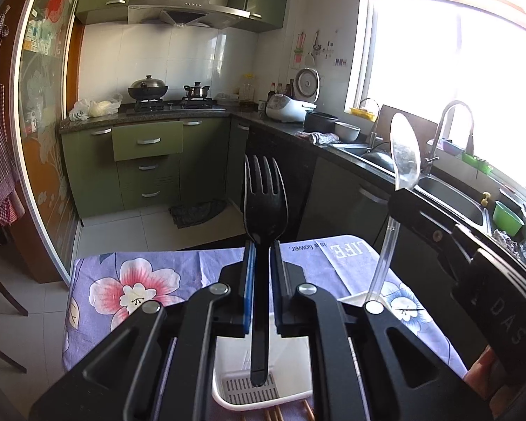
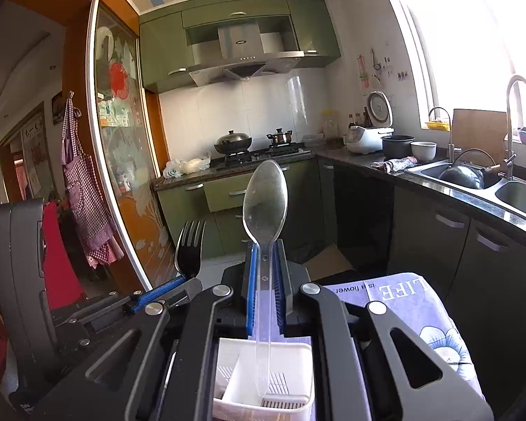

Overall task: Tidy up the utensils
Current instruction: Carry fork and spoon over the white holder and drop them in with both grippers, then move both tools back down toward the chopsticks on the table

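Left hand-held gripper (image 1: 262, 256) is clamping one black fork (image 1: 265, 189), right hand-held gripper (image 2: 264, 263) clamping one clear spoon (image 2: 265, 203); tablecloth (image 1: 179, 266) is reading "LIFE", "is a flower".

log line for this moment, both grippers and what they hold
left gripper: shut on black fork | right gripper: shut on clear spoon | both handles above white caddy

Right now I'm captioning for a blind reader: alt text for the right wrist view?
The right gripper holds a clear spoon upright, handle end over a white caddy. At left, the left gripper holds a black fork; a kitchen lies behind.
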Available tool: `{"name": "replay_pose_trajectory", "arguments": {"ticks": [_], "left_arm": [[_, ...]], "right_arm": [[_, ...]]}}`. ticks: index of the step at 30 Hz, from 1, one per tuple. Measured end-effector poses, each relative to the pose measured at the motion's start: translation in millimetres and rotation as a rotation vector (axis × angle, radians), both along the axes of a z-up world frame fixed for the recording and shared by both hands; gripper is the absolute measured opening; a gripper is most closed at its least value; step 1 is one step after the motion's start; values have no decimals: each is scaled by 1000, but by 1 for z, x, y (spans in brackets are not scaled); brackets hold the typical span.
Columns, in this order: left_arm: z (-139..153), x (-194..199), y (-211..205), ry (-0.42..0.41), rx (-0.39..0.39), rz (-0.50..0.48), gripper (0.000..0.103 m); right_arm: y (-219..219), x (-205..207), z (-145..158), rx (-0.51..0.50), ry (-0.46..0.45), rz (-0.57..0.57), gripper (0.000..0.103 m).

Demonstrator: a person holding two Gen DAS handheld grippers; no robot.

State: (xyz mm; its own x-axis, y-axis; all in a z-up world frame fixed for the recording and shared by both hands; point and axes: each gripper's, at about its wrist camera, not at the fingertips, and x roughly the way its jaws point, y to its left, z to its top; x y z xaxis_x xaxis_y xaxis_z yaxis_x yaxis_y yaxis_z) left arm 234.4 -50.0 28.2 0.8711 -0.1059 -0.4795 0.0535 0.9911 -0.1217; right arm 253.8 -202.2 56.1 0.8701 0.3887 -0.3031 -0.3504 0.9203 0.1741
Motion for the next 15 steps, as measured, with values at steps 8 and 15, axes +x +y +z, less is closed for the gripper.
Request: {"name": "replay_pose_trajectory", "arguments": {"ticks": [8, 15], "left_arm": [[-19, -10, 1, 73, 10, -19, 32], [-9, -23, -2, 79, 12, -30, 36]], "right_arm": [[3, -14, -48, -47, 40, 20, 10], [-3, -24, -60, -47, 67, 26, 12]]}}
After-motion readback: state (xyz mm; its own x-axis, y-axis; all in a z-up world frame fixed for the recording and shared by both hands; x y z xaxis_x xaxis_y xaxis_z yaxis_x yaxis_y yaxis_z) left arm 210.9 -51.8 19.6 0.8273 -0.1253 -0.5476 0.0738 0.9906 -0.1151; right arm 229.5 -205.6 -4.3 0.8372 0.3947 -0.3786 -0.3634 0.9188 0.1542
